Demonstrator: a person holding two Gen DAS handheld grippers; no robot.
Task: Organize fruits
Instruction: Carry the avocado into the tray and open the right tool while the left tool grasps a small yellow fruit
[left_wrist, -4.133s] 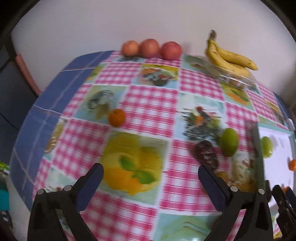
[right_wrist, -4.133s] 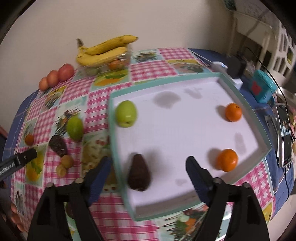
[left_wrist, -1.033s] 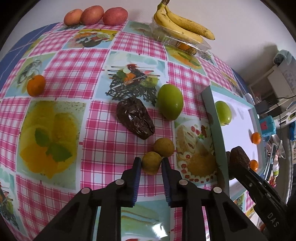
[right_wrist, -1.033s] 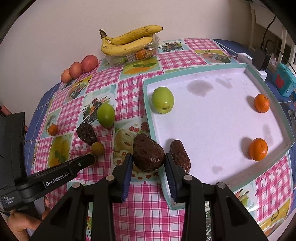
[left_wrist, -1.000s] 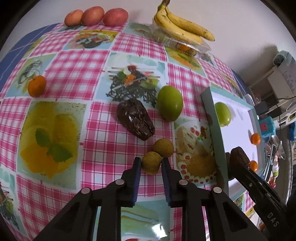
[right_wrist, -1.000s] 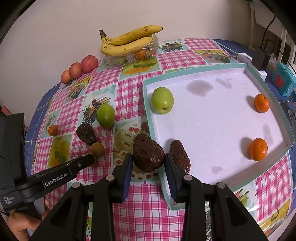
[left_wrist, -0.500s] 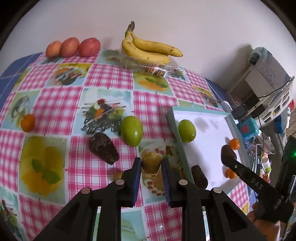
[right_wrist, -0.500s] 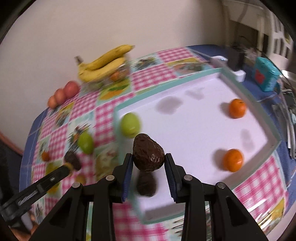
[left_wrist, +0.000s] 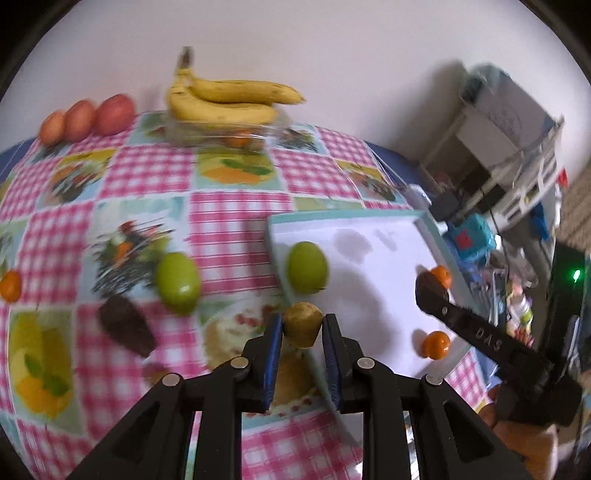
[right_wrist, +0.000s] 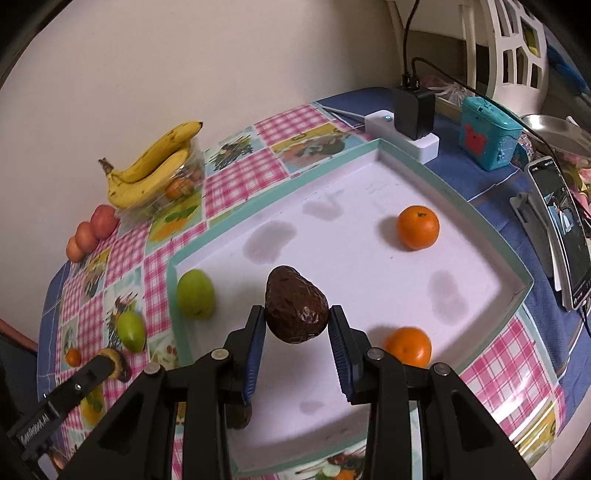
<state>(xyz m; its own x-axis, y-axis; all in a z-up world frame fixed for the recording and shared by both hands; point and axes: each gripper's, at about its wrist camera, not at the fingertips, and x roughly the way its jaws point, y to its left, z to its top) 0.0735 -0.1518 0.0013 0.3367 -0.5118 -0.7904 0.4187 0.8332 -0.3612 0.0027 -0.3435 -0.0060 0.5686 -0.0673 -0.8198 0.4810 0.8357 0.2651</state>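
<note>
Fruits: two are held, the rest are split between tray and table.
Left gripper (left_wrist: 302, 334): pads pinch a small brown-yellow fruit (left_wrist: 302, 323), lifted clear of the table, at the tray's near-left corner.
Right gripper (right_wrist: 297, 330): fingers clamp a dark avocado (right_wrist: 296, 309) by its sides, held above the tray floor.
Tray (right_wrist: 491, 236): white floor, teal rim, sits on the checked tablecloth (left_wrist: 236, 210).
In tray: green apple (right_wrist: 195, 293) by the left wall; one orange (right_wrist: 418, 227) toward the far right, a second orange (right_wrist: 407, 347) near the front, just right of the right gripper.
Also in tray: dark object (right_wrist: 240, 415) under the right gripper's left finger, mostly hidden, probably another avocado.
On table, left of tray: green fruit (left_wrist: 177, 282), with a dark avocado (left_wrist: 125, 328) just in front of it; both are blurred.
Table, far left: small orange (left_wrist: 10, 285) near the edge.
Back of table: bananas (left_wrist: 225, 101) on a clear plastic box (left_wrist: 225, 134); three red-orange fruits (left_wrist: 86, 118) in a row by the wall.
Right of tray: white power strip (right_wrist: 402, 138) with a black adapter, teal box (right_wrist: 487, 133), phone (right_wrist: 563, 232) on a stand.
Blur: left wrist view is smeared, so small detail on the table is unreliable.
</note>
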